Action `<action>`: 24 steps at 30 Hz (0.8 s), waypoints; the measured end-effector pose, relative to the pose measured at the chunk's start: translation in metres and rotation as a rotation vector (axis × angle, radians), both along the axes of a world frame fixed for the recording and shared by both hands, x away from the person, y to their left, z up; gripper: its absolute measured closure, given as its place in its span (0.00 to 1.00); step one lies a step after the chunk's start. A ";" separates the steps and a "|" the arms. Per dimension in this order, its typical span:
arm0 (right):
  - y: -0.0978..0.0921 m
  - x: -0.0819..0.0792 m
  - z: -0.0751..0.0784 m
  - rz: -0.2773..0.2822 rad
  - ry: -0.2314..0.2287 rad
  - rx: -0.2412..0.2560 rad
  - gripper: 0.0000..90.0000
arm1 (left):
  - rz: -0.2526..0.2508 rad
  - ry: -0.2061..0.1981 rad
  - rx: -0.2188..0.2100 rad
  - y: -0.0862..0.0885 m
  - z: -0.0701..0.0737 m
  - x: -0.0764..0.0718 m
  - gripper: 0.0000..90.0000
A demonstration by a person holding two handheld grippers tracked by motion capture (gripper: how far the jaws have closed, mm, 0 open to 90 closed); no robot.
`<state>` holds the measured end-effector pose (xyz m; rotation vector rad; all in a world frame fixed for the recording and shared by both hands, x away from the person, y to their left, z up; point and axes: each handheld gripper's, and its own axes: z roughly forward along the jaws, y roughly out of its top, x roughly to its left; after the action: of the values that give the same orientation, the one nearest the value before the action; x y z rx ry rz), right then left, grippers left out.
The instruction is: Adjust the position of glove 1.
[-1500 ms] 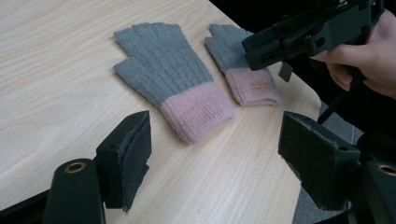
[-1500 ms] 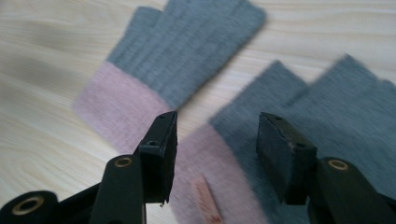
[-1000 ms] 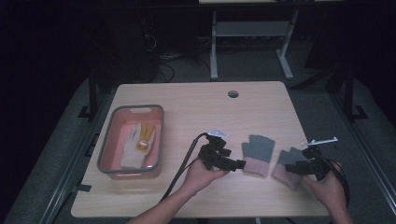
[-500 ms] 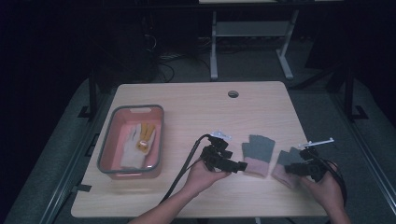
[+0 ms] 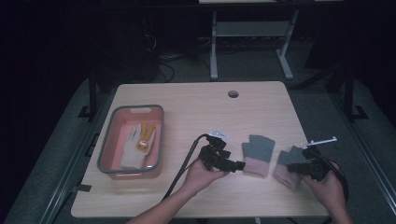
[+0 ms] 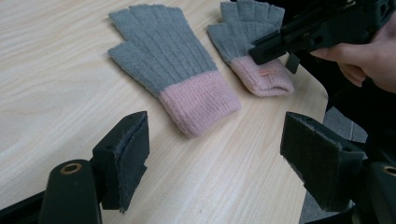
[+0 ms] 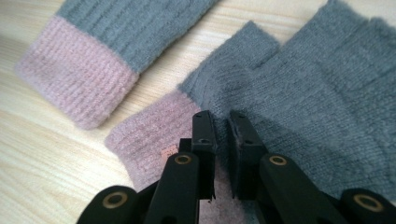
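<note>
Two gloves (image 5: 258,154) beside pink tray (image 5: 108,149)

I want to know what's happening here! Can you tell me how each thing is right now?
Left tool: open, holding nothing.
Right tool: nearly shut, down on the right glove.
Right glove: flat on the table.
Left glove: flat, untouched.
Tray: holds other gloves.

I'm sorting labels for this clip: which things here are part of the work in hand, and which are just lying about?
In hand:
- right glove, under the nearly closed right hand-held gripper
- left glove, ahead of the open left hand-held gripper

Lying about:
- pink bin
- pale glove inside it
</note>
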<state>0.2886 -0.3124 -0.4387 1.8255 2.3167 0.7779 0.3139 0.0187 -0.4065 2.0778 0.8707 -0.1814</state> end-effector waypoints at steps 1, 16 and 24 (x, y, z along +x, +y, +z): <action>0.000 -0.001 0.001 0.001 -0.002 0.003 0.91 | -0.001 0.000 -0.001 0.000 0.000 0.000 0.27; 0.036 0.014 0.034 0.149 -0.084 0.022 0.91 | 0.015 0.007 -0.009 0.004 -0.001 0.003 0.27; 0.066 0.033 0.033 0.233 -0.070 0.017 0.91 | 0.026 0.018 -0.008 0.009 -0.004 0.006 0.27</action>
<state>0.3218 -0.2467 -0.4054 1.5255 2.5131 0.8763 0.3200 0.0275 -0.4102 2.0588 0.9063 -0.1902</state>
